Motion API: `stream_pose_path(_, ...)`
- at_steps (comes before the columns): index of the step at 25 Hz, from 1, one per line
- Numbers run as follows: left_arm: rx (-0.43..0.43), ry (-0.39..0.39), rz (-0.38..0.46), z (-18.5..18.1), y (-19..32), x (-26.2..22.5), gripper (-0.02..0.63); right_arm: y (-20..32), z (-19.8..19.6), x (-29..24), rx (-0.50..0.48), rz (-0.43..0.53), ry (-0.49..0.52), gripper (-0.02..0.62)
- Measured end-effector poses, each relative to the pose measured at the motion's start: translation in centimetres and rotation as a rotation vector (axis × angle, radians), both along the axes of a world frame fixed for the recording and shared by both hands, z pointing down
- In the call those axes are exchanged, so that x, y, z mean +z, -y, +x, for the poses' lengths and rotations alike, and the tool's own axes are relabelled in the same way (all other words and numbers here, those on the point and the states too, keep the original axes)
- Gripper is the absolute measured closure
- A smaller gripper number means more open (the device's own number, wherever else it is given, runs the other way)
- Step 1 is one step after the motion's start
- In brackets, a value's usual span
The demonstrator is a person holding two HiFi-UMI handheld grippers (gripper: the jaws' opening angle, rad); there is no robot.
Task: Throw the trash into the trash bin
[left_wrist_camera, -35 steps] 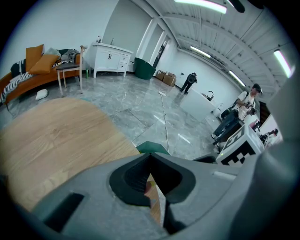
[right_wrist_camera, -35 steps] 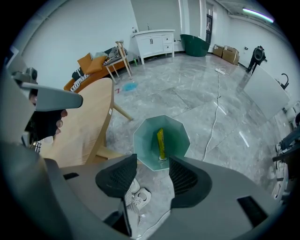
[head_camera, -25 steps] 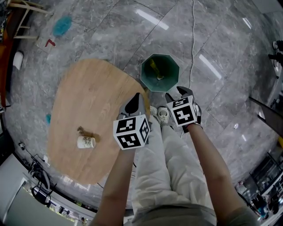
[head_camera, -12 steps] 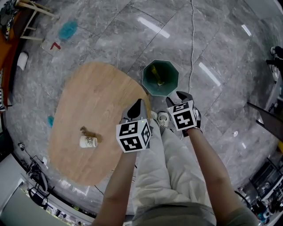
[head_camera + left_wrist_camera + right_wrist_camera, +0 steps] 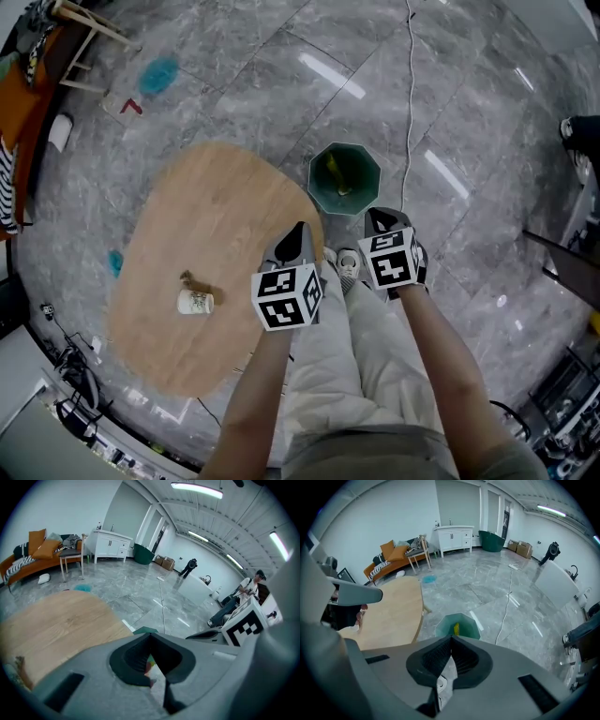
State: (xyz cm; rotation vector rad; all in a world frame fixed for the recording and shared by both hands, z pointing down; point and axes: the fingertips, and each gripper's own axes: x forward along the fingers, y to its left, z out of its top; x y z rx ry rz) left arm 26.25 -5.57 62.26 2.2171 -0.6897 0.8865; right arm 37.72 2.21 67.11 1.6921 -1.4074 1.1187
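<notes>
Hovering left gripper [image 5: 150, 635]: jaws together, empty
Right gripper [image 5: 451, 638]: jaws just closed, nothing between
Dark green octagonal bin [image 5: 364, 178]: beside oval wooden table [image 5: 206, 234]

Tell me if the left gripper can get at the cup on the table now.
Probably yes. The left gripper hangs over the table edge, and nothing stands between it and the cup; only a brown scrap lies beside the cup. Its shut jaws must open first.

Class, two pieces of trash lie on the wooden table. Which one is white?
The white paper cup, lying on its side; the small brown scrap beside it is darker and smaller.
</notes>
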Motion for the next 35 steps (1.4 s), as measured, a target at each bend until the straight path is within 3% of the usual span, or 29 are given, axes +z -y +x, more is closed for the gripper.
stream_pose_path(6, 0.035, -0.008, 0.022, 0.3, -0.4, -1.3, 0.597, 0.5, -0.4, -1.7, -0.019, 0.024, -0.006, 0.586)
stream_pose_path(21, -0.083, -0.001, 0.012, -2.1, -1.6, -5.5, 0.597, 0.3, -1.8, -7.6, -0.111, 0.061, -0.021, 0.586)
stream_pose_path(35, -0.134, -0.045, 0.039, -2.8, -4.2, -11.8, 0.597, -1.6, -4.4, -14.5, -0.216, 0.109, -0.020, 0.586)
